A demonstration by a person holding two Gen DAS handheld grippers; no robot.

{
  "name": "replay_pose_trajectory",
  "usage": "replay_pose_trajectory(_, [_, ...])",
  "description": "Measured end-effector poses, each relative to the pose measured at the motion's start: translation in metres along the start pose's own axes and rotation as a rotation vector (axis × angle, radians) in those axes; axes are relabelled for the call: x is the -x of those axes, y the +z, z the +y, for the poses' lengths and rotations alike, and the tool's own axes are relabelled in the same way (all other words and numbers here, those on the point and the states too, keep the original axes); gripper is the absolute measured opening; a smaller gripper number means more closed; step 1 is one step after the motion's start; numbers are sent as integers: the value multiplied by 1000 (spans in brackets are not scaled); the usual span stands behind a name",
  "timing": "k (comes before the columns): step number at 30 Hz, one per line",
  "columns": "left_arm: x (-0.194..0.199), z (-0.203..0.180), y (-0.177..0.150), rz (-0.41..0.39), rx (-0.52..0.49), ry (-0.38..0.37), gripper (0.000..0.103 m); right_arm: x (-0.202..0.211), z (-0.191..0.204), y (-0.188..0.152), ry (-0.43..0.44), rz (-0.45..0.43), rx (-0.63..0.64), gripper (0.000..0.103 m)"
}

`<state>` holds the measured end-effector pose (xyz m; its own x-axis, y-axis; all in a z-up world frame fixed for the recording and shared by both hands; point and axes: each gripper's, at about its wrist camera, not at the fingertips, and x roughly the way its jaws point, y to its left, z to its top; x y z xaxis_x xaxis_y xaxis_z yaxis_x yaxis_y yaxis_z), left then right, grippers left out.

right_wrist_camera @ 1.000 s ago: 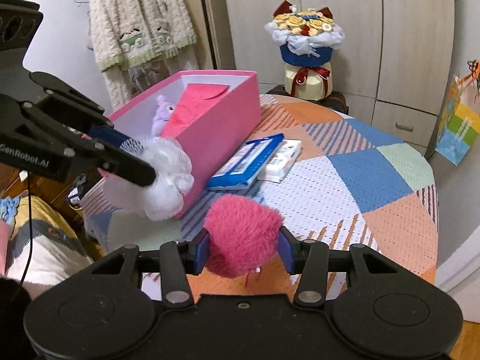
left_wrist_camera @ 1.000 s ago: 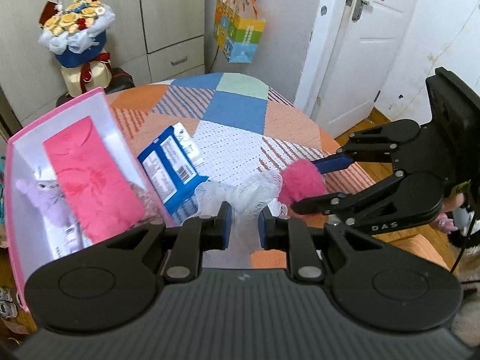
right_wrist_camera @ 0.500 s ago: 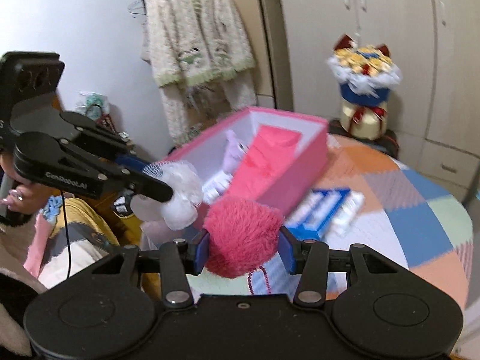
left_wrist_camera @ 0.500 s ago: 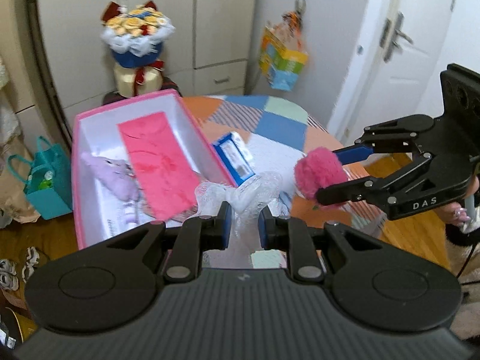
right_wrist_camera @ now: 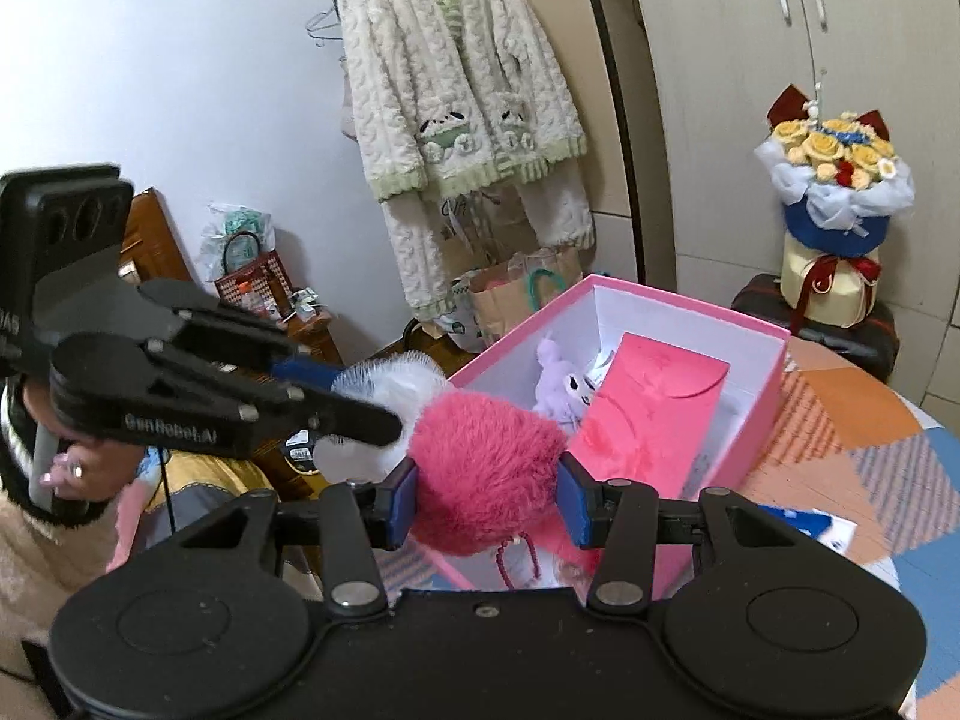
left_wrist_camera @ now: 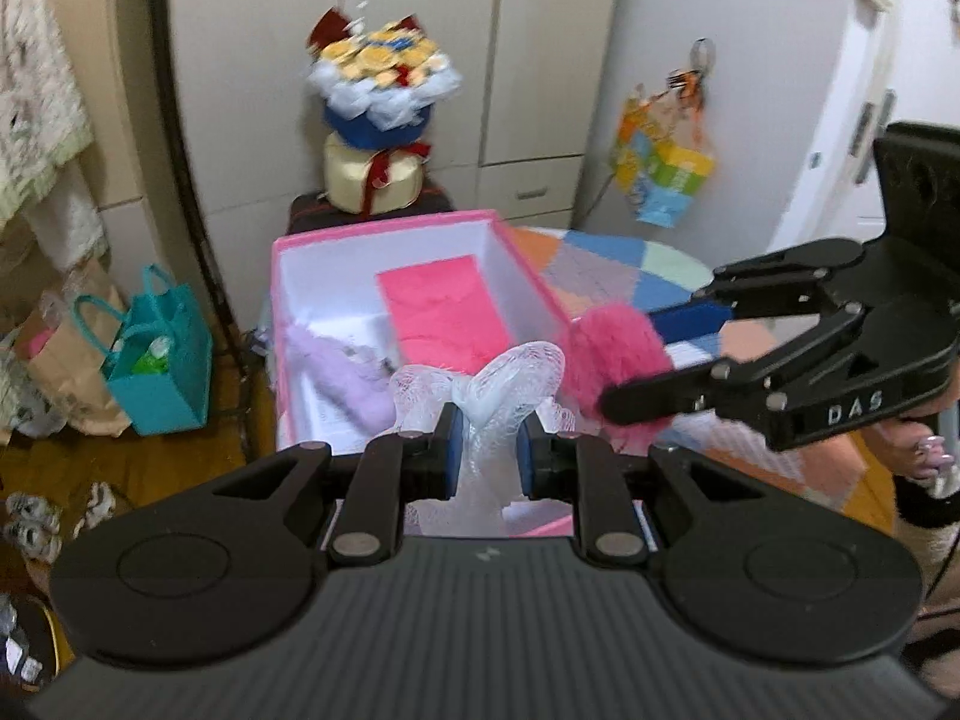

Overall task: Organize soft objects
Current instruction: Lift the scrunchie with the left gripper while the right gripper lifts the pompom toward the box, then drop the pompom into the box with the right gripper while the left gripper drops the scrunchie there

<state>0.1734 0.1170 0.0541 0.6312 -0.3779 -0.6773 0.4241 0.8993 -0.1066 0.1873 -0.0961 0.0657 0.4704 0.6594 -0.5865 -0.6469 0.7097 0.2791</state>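
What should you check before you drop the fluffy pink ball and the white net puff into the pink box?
1. Left gripper shut on the white net puff: ok.
2. Right gripper shut on the pink pompom: ok.
3. Pink box open, no lid on it: ok.
4. Room inside beside the pink envelope and the purple plush toy: ok, white floor shows in the left wrist view.
5. Puff hanging over the box opening: ok in the left wrist view.
6. Pompom fully past the box's near wall: cannot tell; it looks close to the edge.
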Motion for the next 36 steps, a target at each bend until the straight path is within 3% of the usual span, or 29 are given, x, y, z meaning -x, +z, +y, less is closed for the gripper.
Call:
replay_pose_trajectory(6, [-34, 13, -6, 45, -30, 53, 18, -41, -19, 14, 6, 35, -58, 53])
replay_pose_trajectory(12, [-71, 26, -11, 122, -30, 57, 18, -82, -34, 26, 14, 81, -98, 53])
replay_pose_trajectory(16, [-81, 21, -16, 147, -98, 103, 18, -108, -38, 28, 35, 125, -99, 53])
replay_pose_trajectory(20, [-91, 21, -17, 177, -105, 103, 20, -128, -37, 30, 50, 168, -92, 53])
replay_pose_trajectory(25, [-99, 14, -23, 161, -192, 189, 33, -145, -35, 33, 60, 214, -85, 57])
replay_pose_trajectory(27, [-97, 14, -25, 159, -198, 178, 44, -148, -36, 32, 66, 221, -87, 57])
replay_pose_trajectory(30, [-87, 16, -26, 140, -174, 137, 53, -148, -40, 32, 85, 228, -113, 72])
replay_pose_trajectory(36, [-58, 23, -23, 76, -120, 131, 58, -122, -35, 26, 109, 176, -101, 72])
